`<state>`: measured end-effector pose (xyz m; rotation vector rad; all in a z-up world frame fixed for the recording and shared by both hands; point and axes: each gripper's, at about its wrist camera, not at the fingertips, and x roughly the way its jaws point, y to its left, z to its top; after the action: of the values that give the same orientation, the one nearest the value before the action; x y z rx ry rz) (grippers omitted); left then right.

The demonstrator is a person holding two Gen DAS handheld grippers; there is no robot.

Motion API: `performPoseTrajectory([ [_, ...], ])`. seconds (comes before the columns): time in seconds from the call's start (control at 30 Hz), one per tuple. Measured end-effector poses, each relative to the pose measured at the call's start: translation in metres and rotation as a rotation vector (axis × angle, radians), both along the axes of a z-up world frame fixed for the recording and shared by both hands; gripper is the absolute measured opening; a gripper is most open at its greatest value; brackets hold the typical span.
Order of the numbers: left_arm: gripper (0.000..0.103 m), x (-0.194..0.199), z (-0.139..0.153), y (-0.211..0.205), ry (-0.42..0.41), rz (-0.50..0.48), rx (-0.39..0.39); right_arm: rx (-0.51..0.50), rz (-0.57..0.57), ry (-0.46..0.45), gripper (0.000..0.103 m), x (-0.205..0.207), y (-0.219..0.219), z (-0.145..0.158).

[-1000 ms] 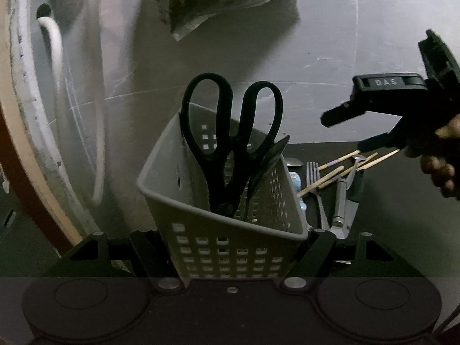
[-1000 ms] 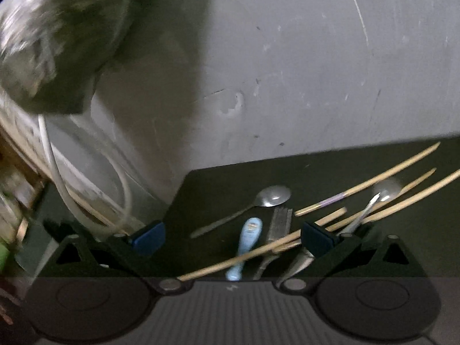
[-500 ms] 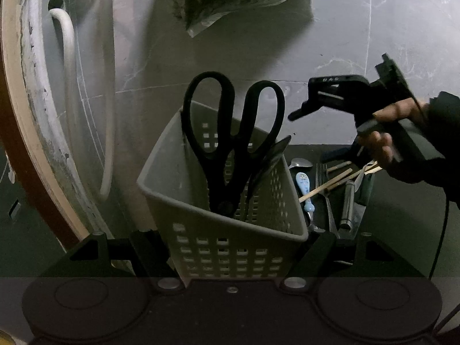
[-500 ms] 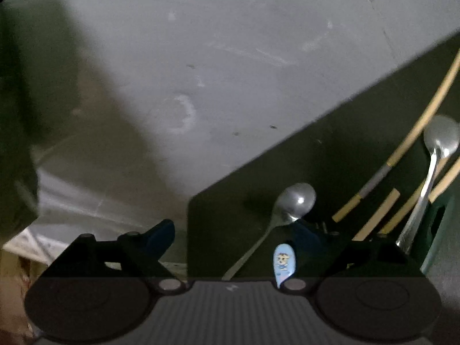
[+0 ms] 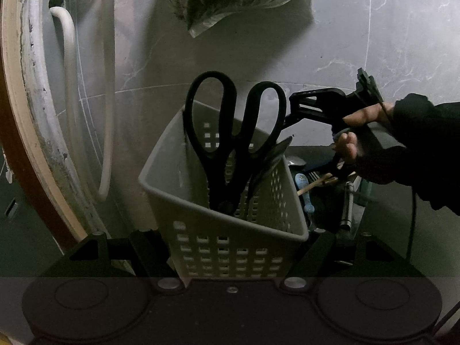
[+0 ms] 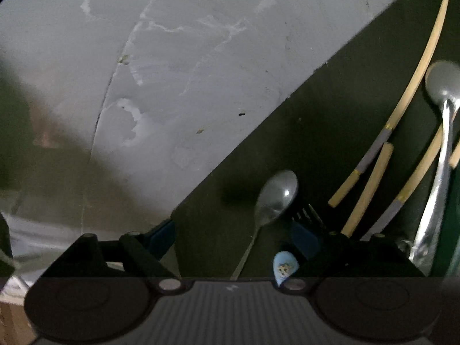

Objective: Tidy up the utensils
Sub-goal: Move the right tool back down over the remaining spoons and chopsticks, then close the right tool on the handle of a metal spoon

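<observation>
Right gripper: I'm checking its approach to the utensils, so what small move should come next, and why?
Probably lower the right gripper and finish closing on the metal spoon. Its jaws are closing, the spoon's handle runs between them unpressed, and the left gripper already holds the grey basket.

Right tool (image 6: 233, 244) lower, rolled, nearer spoon (image 6: 277, 197)
</observation>
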<state>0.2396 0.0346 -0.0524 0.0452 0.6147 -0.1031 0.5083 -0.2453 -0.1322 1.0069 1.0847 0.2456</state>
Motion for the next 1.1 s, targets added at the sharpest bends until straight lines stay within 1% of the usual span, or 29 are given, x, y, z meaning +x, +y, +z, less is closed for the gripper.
performPoseTrajectory([
  [0.07, 0.077, 0.0, 0.0, 0.0, 0.0, -0.001, 0.001, 0.026, -0.02, 0.005, 0.082, 0.002, 0.002, -0.006],
  [0.13, 0.077, 0.0, 0.0, 0.0, 0.0, 0.001, 0.0, 0.044, -0.038, -0.001, 0.08, 0.002, 0.003, -0.007],
  [0.23, 0.077, 0.0, 0.0, 0.001, 0.0, -0.001, -0.001, 0.026, -0.046, -0.021, 0.078, 0.008, 0.007, -0.008],
  [0.33, 0.077, 0.0, 0.0, 0.001, 0.0, 0.0, -0.001, 0.003, -0.054, -0.034, 0.072, 0.015, 0.011, -0.008],
  [0.4, 0.077, 0.0, 0.0, 0.001, -0.001, 0.0, -0.001, -0.006, -0.063, -0.038, 0.063, 0.016, 0.011, -0.008],
  [0.5, 0.077, 0.001, 0.0, 0.001, -0.001, 0.001, -0.002, -0.03, -0.071, -0.043, 0.054, 0.018, 0.011, -0.008],
  [0.53, 0.077, 0.001, 0.0, 0.001, -0.001, 0.001, -0.002, -0.046, -0.07, -0.048, 0.053, 0.018, 0.011, -0.006],
  [0.6, 0.077, 0.001, 0.0, 0.002, -0.001, 0.001, -0.002, -0.106, -0.057, -0.065, 0.047, 0.022, 0.016, -0.003],
  [0.67, 0.077, 0.001, 0.001, 0.002, -0.001, 0.002, -0.004, -0.189, -0.039, -0.082, 0.044, 0.025, 0.023, 0.004],
  [0.9, 0.077, 0.002, 0.001, 0.002, -0.002, 0.001, -0.006, -0.485, 0.054, -0.183, 0.042, 0.026, 0.066, 0.021],
  [1.0, 0.077, 0.002, 0.001, 0.003, -0.002, -0.002, -0.006, -0.58, 0.077, -0.224, 0.042, 0.023, 0.086, 0.023],
  [1.1, 0.077, 0.003, 0.001, 0.005, -0.001, -0.006, -0.009, -0.632, 0.081, -0.252, 0.04, 0.021, 0.097, 0.024],
])
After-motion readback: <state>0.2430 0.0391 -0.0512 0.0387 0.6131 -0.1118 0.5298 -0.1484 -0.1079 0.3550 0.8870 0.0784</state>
